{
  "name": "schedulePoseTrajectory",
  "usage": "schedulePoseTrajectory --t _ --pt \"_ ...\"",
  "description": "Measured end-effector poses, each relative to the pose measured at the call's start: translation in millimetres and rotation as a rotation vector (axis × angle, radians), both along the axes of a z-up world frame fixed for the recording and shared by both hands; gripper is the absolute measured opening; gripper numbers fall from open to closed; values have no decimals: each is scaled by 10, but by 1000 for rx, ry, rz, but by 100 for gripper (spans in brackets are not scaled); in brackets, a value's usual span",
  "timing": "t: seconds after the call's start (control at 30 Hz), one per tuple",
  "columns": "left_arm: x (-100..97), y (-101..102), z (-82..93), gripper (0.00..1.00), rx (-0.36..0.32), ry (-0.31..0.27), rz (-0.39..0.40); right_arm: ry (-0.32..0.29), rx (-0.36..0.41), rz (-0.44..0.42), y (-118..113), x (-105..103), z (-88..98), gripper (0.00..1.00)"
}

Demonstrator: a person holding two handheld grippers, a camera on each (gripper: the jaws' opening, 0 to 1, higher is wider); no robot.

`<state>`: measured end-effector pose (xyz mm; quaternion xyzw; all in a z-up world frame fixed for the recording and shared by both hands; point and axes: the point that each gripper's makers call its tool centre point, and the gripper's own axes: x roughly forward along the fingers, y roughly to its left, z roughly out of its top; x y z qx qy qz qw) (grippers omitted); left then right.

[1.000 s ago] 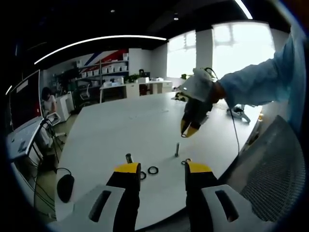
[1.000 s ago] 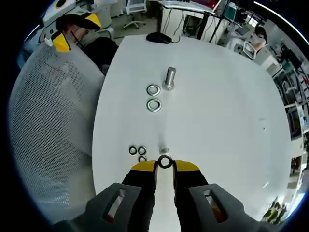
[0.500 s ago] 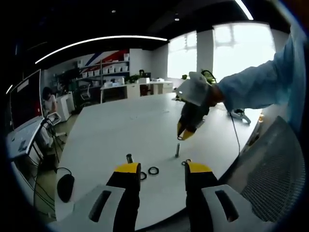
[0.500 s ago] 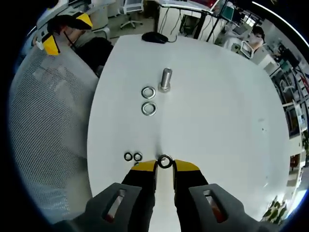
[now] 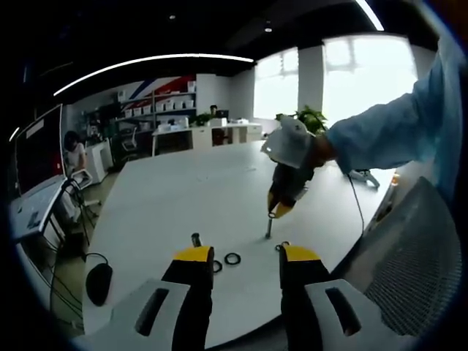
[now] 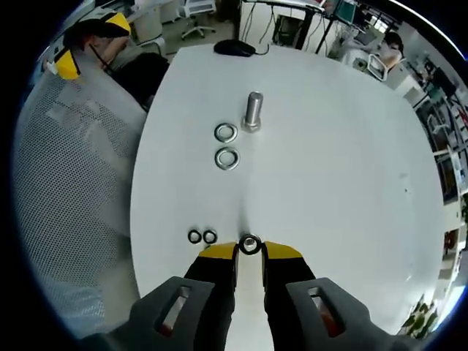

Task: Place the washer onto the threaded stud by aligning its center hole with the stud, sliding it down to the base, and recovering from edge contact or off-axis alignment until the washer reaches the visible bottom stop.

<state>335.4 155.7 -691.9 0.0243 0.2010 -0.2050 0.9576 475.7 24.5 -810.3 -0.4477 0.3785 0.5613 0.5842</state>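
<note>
While the right gripper (image 6: 249, 252) rises from the bottom centre of the right gripper view, its yellow-tipped jaws stand close together and pinch a small washer (image 6: 250, 244) between their tips. That washer sits right over the top of a threaded stud (image 5: 268, 227), whose end seems to show through the centre hole, though how far down it has gone cannot be told. Just left of the jaw tips, two small washers (image 6: 202, 237) lie side by side on the white table (image 6: 344, 168). Higher in the frame, above centre, a larger bolt (image 6: 253, 112) stands upright, with two larger washers (image 6: 226, 145) lying one below the other just left of it.

Across in the left gripper view, the left gripper (image 5: 246, 257) fills the lower centre, its jaws standing apart with nothing between them, hovering over the near table edge. The right gripper (image 5: 276, 210) comes in from the upper right, held by a blue sleeve (image 5: 387, 131), its tips pointing down at the top of the thin stud. Near the left gripper's tips a dark ring (image 5: 232, 258) lies flat, and a second short stud (image 5: 195, 238) stands just above the left jaw. A black mouse (image 5: 99, 282) lies at the lower left, and a mesh chair back (image 5: 417, 263) takes up the lower right.
</note>
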Motion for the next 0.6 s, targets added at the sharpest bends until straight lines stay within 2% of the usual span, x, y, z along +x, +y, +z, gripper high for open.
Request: schedulePoseTrajectory --t 0.6 --pt "4 8 -21 34 -1 13 3 20 -14 -14 10 6 -111 15"
